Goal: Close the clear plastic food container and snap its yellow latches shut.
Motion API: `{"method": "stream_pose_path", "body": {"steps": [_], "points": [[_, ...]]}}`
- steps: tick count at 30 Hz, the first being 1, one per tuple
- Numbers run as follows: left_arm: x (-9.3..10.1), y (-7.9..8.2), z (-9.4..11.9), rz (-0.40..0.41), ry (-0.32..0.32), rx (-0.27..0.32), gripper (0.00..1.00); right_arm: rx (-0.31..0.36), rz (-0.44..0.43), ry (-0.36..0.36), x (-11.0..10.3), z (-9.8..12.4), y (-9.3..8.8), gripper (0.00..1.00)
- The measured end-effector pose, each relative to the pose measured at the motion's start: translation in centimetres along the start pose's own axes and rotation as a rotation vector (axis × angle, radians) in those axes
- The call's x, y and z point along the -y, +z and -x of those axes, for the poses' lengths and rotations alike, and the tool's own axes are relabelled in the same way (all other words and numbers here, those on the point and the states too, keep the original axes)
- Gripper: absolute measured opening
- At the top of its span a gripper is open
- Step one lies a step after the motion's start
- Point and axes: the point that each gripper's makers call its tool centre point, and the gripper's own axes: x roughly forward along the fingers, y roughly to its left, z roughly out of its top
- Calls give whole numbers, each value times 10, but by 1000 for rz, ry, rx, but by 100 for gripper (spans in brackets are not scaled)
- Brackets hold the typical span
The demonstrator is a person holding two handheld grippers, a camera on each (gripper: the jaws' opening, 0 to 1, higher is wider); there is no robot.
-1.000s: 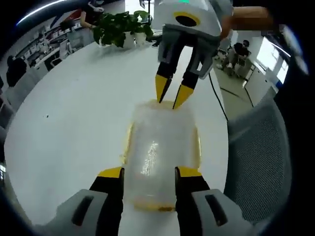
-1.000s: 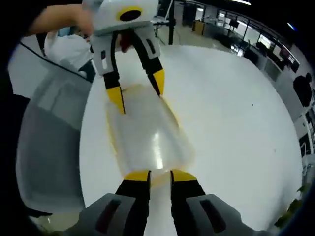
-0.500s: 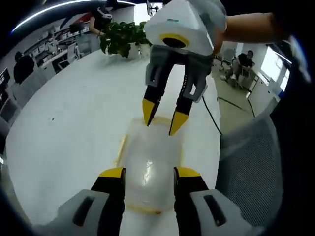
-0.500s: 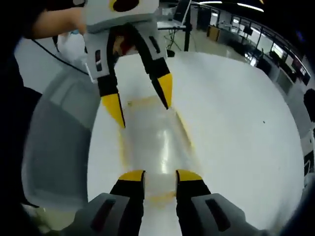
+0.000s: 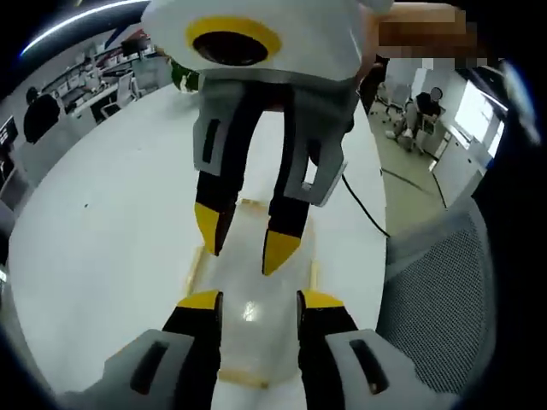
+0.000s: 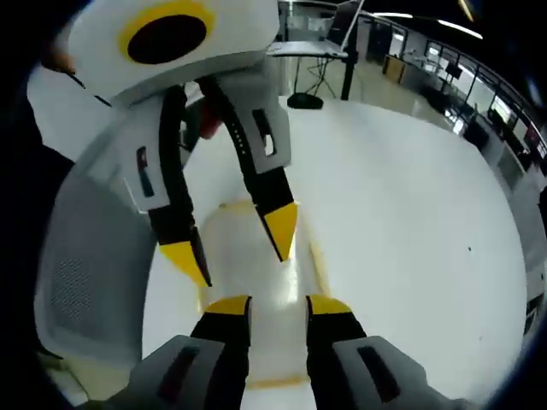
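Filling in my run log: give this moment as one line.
container: on table, lid down | left gripper: open over near end | right gripper: open over other end | latches: state unclear

In the left gripper view, the container (image 5: 256, 316) lay on the counter (image 5: 111, 231) at lower centre, between the left tongs (image 5: 253, 301) below and the right tongs (image 5: 244, 239) above; a chair (image 5: 436, 290) stood lower right.

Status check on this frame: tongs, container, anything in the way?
Left tongs and right tongs both open, facing each other over the container. Lid down on white table. Nothing blocking.
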Motion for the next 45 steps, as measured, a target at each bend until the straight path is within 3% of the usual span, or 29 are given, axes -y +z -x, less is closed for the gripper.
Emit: {"method": "stream_pose_path", "body": {"steps": [5,11,15,17,21,22,26,31,32,36,39,40,45], "points": [[0,0,-2,-3,-1,-6,32,-39,12,-13,7,-5,-4,23],[-1,-6,-3,-28,-2,-36,33,-33,-19,-7,14,-8,-2,22],[6,-7,-4,-10,-31,-40,49,-40,-11,-7,15,-7,-2,23],[11,-9,-5,-20,-39,-58,49,-40,-16,-6,16,-8,0,24],[10,-18,-9,-98,21,-120,51,-18,-3,-20,22,-8,11,27],[9,-14,-11,-126,36,-102,51,-14,-4,-23,23,-8,13,28],[13,-17,-13,-126,76,-125,53,-36,1,-19,30,-15,10,31],[14,-17,-19,-141,149,-160,59,-40,-32,39,29,-19,8,34],[12,-17,-20,-161,180,-169,60,-39,-58,69,28,-18,8,34],[12,-15,-26,-164,209,-171,65,-78,-98,194,17,-20,1,37],[6,-12,-27,-161,232,-186,62,-118,-69,213,18,-21,0,40],[3,-14,-27,-201,246,-209,62,-141,-55,220,18,-21,-1,39],[3,-14,-30,-200,259,-202,66,-184,-42,244,18,-22,-1,38]]}}
